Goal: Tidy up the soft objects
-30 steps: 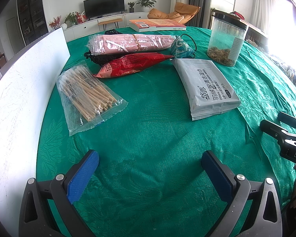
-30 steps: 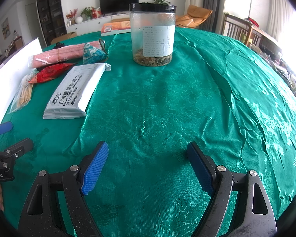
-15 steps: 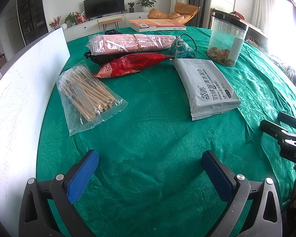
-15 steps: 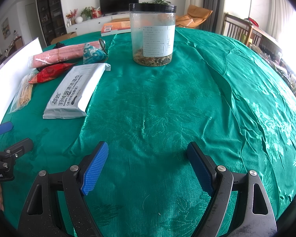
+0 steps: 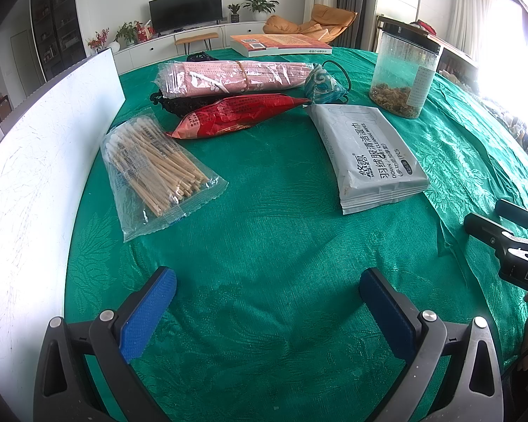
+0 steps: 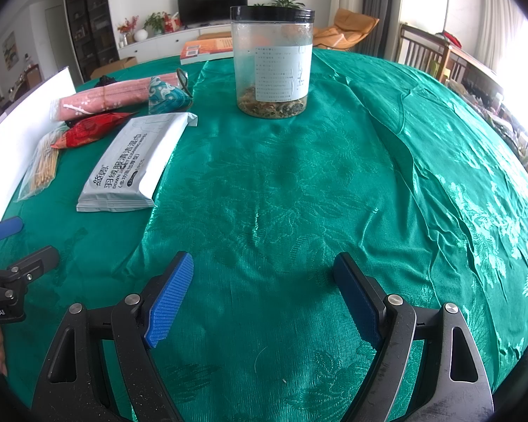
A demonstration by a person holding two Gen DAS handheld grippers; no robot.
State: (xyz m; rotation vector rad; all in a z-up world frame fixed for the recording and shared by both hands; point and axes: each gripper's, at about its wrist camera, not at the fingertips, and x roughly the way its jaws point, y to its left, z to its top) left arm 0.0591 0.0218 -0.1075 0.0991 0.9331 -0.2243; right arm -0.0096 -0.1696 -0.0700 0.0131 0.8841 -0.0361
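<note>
We see the left claw [image 5: 267, 302] and right claw [image 6: 262, 293], jaws apart and empty, above the green-clothed bench [image 5: 271, 232]. The soft items lie ahead of the left claw: swab bag [image 5: 155, 168], red pouch [image 5: 236, 114], pink pack [image 5: 236, 75], grey wipes pack [image 5: 366, 151]. A black object [image 5: 174, 103] lies largely hidden beneath the pink pack and red pouch; we cannot identify it. The jar [image 6: 271, 66] holds indistinct contents.
</note>
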